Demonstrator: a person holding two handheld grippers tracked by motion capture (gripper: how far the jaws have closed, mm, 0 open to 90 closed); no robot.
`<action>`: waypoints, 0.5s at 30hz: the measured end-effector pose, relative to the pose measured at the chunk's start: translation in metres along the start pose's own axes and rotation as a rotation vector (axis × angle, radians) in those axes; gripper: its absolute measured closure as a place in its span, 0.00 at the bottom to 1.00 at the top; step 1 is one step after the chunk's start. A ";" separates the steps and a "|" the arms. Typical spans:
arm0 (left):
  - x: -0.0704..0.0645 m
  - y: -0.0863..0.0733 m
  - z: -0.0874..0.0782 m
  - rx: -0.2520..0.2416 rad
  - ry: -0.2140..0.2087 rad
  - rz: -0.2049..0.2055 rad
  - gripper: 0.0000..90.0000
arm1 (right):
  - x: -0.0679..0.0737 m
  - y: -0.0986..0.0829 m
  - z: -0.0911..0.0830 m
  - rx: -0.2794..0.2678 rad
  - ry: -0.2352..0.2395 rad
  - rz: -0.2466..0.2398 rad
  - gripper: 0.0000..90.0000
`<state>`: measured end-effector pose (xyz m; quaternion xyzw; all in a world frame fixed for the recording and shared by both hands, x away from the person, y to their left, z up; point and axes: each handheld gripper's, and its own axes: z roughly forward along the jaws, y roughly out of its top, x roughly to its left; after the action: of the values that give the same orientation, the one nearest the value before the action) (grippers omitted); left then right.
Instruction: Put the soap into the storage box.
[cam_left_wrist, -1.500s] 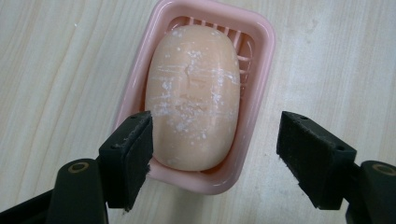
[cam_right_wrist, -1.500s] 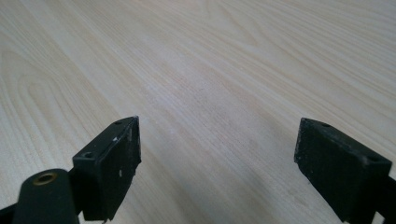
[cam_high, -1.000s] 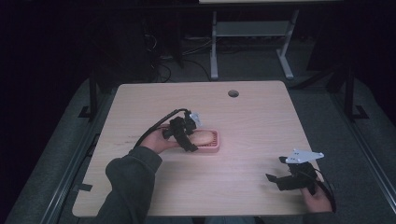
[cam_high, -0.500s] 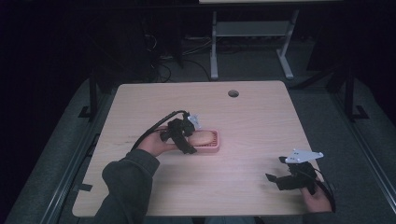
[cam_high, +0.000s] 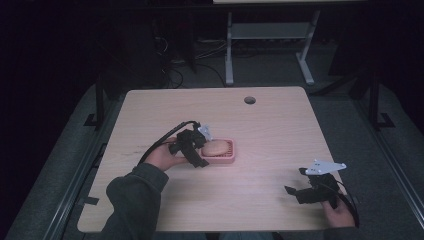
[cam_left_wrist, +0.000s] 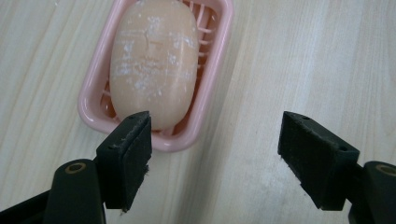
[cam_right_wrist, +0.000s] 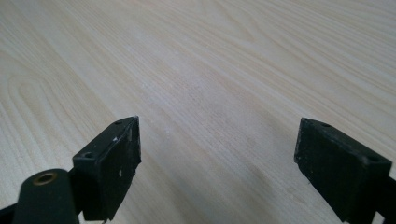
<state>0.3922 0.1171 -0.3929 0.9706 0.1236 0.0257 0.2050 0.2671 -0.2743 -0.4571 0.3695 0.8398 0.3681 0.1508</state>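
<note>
A peach bar of soap (cam_left_wrist: 152, 60) (cam_high: 216, 148) lies in a pink slatted soap dish (cam_left_wrist: 212, 84) (cam_high: 231, 158) left of the table's middle. My left gripper (cam_left_wrist: 215, 156) (cam_high: 196, 150) hovers open at the dish's near end, its left jaw over the soap's tip and dish rim, its right jaw over bare wood beside the dish. Nothing is held between them. My right gripper (cam_right_wrist: 217, 168) (cam_high: 309, 191) stands open low over bare wood near the table's front right corner, far from the dish.
The light wooden table (cam_high: 280, 130) has a round cable hole (cam_high: 249, 100) near its far edge. A white table frame (cam_high: 270, 35) and loose cables stand on the dark floor beyond. A sleeved forearm (cam_high: 132, 200) comes in at the lower left.
My left gripper has drawn back slightly toward the left end of the dish. The right gripper has not moved.
</note>
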 end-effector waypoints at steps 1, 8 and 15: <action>0.000 0.000 0.000 0.000 0.000 0.000 0.29 | 0.000 0.000 0.000 0.000 0.000 0.000 0.16; -0.003 -0.010 -0.003 -0.018 0.011 -0.021 0.28 | 0.000 0.000 0.000 0.004 -0.005 0.000 0.16; -0.007 -0.019 -0.003 -0.024 0.003 -0.038 0.27 | 0.001 0.001 0.002 0.011 -0.003 -0.006 0.16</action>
<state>0.3812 0.1336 -0.3980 0.9655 0.1420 0.0248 0.2168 0.2676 -0.2725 -0.4578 0.3684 0.8425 0.3628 0.1510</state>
